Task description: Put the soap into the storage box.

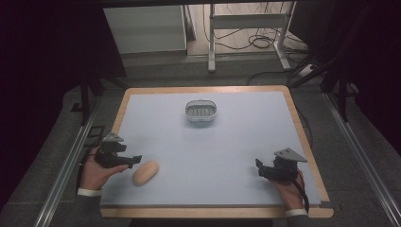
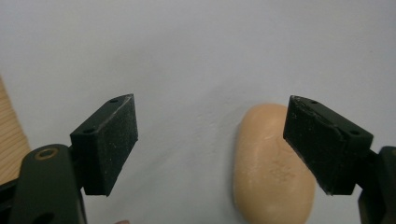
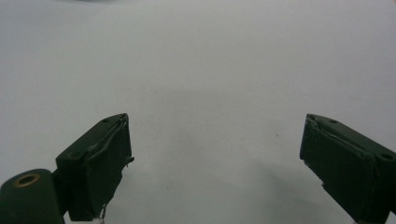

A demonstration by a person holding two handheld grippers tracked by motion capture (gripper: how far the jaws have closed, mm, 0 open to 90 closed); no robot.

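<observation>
The left tool [image 1: 134, 161] hangs at the bench's [image 1: 236, 142] near left, its jaws spread wide with nothing between them. The soap [image 1: 145, 172] lies flat on the bench just beside it; in the left gripper view one jaw overlaps the soap [image 2: 271, 168]. The right tool [image 1: 259, 169] sits at the near right, jaws open over bare bench. A dish [image 1: 201, 111] stands well apart, toward the far side.
</observation>
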